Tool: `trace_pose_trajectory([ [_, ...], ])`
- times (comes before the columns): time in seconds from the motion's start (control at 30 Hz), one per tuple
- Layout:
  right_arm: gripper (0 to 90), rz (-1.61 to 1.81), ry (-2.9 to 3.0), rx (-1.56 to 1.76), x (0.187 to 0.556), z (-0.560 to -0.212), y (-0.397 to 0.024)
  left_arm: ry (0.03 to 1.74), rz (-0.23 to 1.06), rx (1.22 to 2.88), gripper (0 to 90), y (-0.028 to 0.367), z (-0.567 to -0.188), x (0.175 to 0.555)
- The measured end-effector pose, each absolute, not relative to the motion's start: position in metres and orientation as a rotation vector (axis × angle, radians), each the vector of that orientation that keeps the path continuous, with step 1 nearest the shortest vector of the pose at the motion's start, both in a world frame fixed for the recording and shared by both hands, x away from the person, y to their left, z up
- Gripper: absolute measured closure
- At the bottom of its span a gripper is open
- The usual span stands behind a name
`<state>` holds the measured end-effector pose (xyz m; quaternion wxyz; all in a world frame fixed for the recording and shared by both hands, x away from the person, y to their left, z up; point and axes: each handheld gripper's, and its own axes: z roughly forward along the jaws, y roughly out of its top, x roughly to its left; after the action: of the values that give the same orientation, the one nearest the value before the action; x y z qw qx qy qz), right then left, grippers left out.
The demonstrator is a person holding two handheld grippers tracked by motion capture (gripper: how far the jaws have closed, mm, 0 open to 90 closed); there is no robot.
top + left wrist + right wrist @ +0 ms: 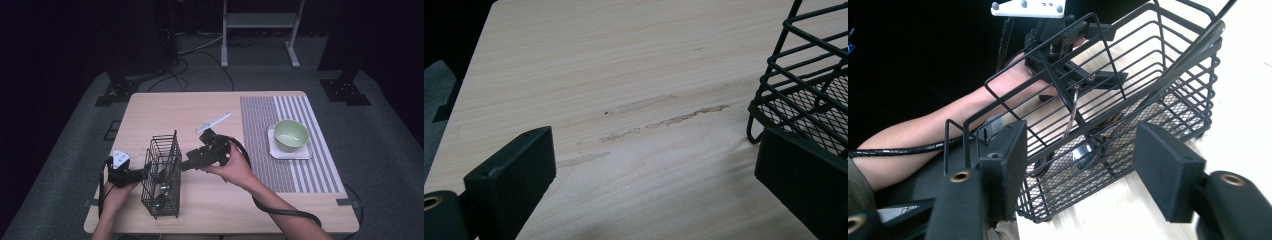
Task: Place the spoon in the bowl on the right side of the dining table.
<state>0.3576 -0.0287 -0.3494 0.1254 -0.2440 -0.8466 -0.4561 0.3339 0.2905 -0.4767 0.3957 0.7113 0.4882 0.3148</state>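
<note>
A black wire basket (162,172) stands on the wooden table (150,110) with metal cutlery (1083,152) lying in it. My left gripper (146,170) sits at the basket's left side, open; in the left gripper view (654,155) its jaws stand wide apart over bare wood, with a corner of the basket (804,95) next to the right jaw. My right gripper (182,165) comes in from the basket's right. In the right gripper view (1083,160) its jaws straddle the near lower edge of the basket (1128,100), with no pad clearly pressing. The left gripper (1083,80) shows beyond the far wall.
A green bowl (291,135) rests on a white square plate (300,154) on a striped placemat (260,130) at the right. A white stick-like object (214,122) lies on the table behind my right gripper. Dark stands and cables fill the floor beyond.
</note>
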Motion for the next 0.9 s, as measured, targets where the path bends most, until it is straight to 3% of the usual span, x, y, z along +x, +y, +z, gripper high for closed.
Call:
trace_pose_trajectory([
  [0.3,43.9,-1.318,-2.473,-0.713,0.357,-0.35,-0.017,1.238,0.797,1.802,2.2,0.29,-0.477,0.334],
  [0.6,63.9,-1.318,-2.512,-0.725,0.355,-0.347,-0.005,1.237,0.795,1.8,2.1,0.291,-0.477,0.334],
  [0.73,81.6,-1.307,-2.529,-0.745,0.354,-0.346,-0.003,1.238,0.794,1.8,2.1,0.291,-0.477,0.334],
  [0.9,88.3,-1.303,-2.519,-0.741,0.353,-0.342,-0.005,1.241,0.791,1.803,2.1,0.291,-0.477,0.334],
])
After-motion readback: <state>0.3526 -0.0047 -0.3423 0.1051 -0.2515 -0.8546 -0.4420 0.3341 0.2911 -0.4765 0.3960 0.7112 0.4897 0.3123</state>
